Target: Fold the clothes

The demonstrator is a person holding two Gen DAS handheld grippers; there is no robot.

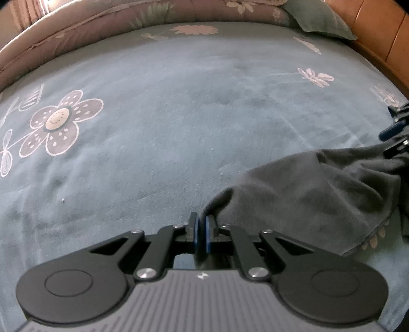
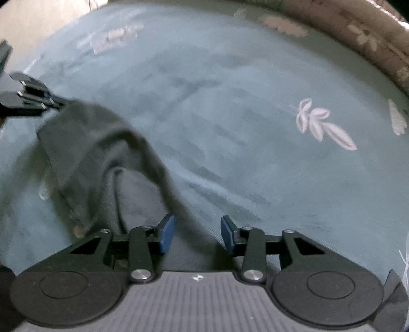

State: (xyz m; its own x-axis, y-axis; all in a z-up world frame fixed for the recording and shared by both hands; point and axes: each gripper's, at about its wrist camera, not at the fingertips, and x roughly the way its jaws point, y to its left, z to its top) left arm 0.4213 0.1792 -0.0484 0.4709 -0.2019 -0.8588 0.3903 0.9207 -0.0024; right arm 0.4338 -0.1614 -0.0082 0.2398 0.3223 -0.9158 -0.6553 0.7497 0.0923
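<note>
A dark grey garment (image 1: 314, 194) lies bunched on a blue bed cover with flower prints (image 1: 179, 115). My left gripper (image 1: 202, 229) is shut on one corner of the garment, low over the bed. In the right wrist view the garment (image 2: 102, 158) stretches from the left gripper (image 2: 55, 102) at the far left down to my right gripper (image 2: 196, 235). The right gripper is open, with cloth lying under and between its blue pads (image 2: 166, 235). The right gripper also shows at the right edge of the left wrist view (image 1: 395, 127).
A brown quilted blanket with flowers (image 1: 102, 23) runs along the far edge of the bed. A green pillow (image 1: 319, 18) lies at the back right, next to an orange headboard (image 1: 378, 33). The blue cover (image 2: 255, 115) spreads wide ahead of both grippers.
</note>
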